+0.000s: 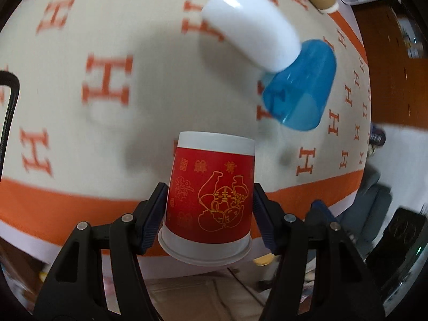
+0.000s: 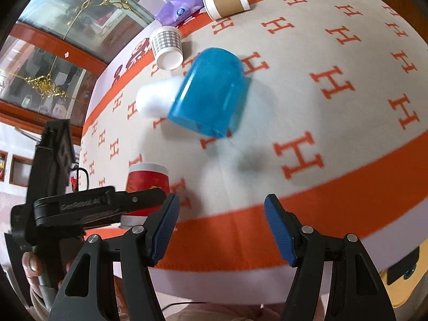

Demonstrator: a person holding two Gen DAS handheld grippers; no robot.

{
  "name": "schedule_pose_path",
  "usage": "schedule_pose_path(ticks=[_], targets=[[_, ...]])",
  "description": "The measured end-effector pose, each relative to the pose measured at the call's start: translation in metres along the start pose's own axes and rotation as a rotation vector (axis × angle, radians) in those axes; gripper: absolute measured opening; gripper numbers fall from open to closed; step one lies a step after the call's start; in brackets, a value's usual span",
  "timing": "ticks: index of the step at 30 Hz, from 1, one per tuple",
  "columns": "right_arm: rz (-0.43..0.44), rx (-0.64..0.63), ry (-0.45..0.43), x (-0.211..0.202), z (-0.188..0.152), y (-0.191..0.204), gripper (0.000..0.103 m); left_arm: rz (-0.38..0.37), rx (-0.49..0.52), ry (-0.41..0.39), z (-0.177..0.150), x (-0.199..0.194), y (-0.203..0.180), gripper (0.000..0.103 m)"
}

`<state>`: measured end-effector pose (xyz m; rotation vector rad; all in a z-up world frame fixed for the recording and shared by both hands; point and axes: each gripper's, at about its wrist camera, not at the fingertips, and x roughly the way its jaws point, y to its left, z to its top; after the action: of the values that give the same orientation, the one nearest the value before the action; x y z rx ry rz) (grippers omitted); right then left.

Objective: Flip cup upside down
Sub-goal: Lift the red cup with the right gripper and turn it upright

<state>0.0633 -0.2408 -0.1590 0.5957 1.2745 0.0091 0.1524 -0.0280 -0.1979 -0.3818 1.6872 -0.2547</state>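
Note:
My left gripper (image 1: pixel 210 211) is shut on a red paper cup with gold drawings (image 1: pixel 211 195). The cup is held above the table's near edge with its white base pointing away and its rim toward the camera. It also shows at the left of the right wrist view (image 2: pixel 147 180), with the left gripper (image 2: pixel 128 203) around it. My right gripper (image 2: pixel 220 227) is open and empty over the orange border of the tablecloth. A blue translucent cup (image 2: pixel 211 93) and a white cup (image 2: pixel 156 97) stand upside down mid-table, also seen in the left wrist view as blue (image 1: pixel 301 87) and white (image 1: pixel 251 24).
The table has a cream cloth with orange H letters (image 2: pixel 334 85). At the far edge lie a checked paper cup (image 2: pixel 167 45), a brown paper cup on its side (image 2: pixel 227 2) and a purple tissue pack (image 2: pixel 178 9). A glass cabinet (image 2: pixel 53 53) stands behind.

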Motion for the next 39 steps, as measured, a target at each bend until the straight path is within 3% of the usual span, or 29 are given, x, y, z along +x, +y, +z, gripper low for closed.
schedule_pose_path(ticks=[10,20,31,39], targets=[[-0.016,-0.046,0.013,-0.020,-0.038,-0.035,0.067,0.002,-0.075,-0.100,-0.033,0.033,-0.003,0.060],[-0.008,-0.058,0.027,-0.022,-0.044,-0.047,0.067,0.068,-0.019,-0.123,-0.037,0.030,-0.023,0.076],[0.037,-0.094,0.036,-0.028,-0.041,-0.033,0.067,0.125,0.065,-0.204,-0.057,-0.022,-0.020,0.077],[0.103,-0.135,0.052,-0.031,-0.041,-0.009,0.069,0.254,0.116,-0.400,-0.095,-0.069,-0.001,0.077]])
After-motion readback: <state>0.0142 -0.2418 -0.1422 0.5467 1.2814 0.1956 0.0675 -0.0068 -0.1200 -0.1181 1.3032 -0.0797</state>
